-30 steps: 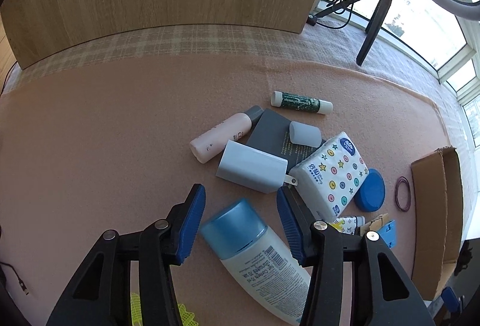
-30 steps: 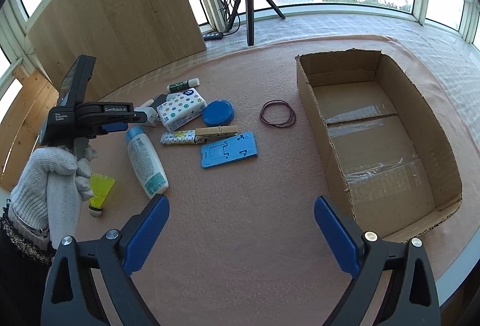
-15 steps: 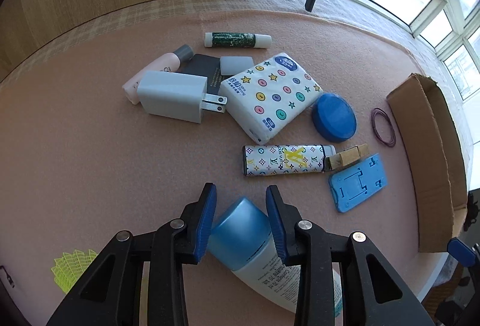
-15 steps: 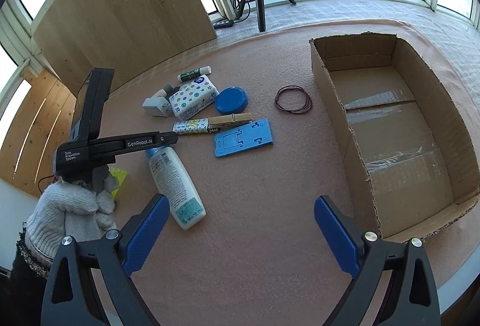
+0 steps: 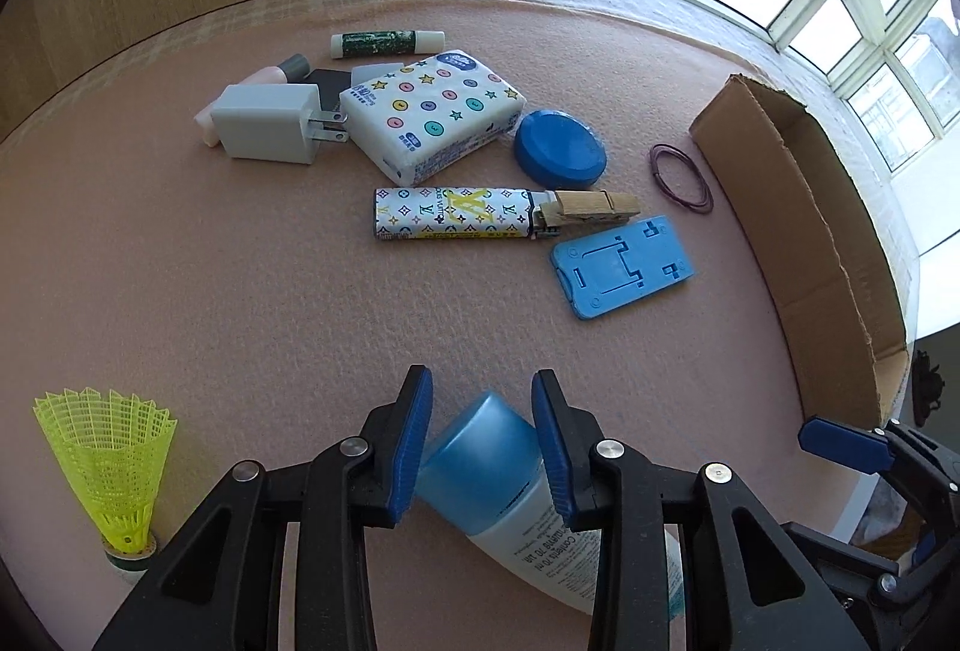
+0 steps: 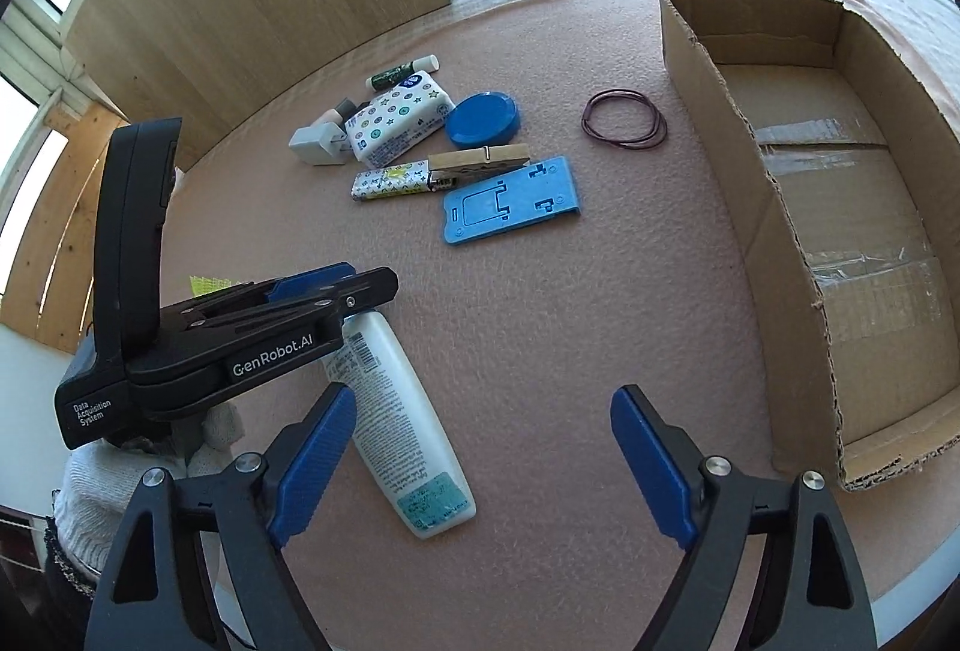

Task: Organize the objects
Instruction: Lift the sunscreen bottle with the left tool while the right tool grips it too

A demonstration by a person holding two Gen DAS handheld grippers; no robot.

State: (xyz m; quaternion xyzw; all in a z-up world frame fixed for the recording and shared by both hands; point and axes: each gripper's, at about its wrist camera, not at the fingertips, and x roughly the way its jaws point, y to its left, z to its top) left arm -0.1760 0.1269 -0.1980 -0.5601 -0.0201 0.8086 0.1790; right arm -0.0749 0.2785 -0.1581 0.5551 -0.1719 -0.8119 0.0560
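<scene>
Bottle (image 5: 510, 477): I've got its blue cap squeezed between my left pads, and the white body lies flat on the pink mat (image 5: 240, 291), label side up, running back under the tool.
Left gripper (image 5: 480, 447): clamped on that cap, both blue pads touching it on either side.
Right gripper (image 6: 480, 465): fingers spread wide, nothing between them, hanging over the mat just beside the bottle's bottom end (image 6: 438, 501).
Box (image 6: 840, 231): cardboard, open-topped, sitting on the right side of the mat, well apart from the bottle; I see only tape strips on its floor.
Shuttlecock (image 5: 114, 459): yellow, standing on its base near my left tool, off to the left.
Phone stand (image 5: 624, 273): blue, flat on the mat, between the bottle and the box.
Lighter (image 5: 450, 213): patterned, lying on its side, with a wooden clothespin (image 5: 594, 210) touching its right end.
Lid (image 5: 561, 150): round, blue, just beside the tissue pack (image 5: 432, 111).
Charger (image 5: 270, 123): grey plug, prongs pointing at the tissue pack, touching or nearly so.
Glue stick (image 5: 387, 42): green-labelled, lying at the far edge of the pile.
Rubber bands (image 5: 684, 171): dark loops on the mat, near the box's side wall.
Glove (image 6: 120, 471): white, on the hand carrying my left tool, seen from the right camera.
</scene>
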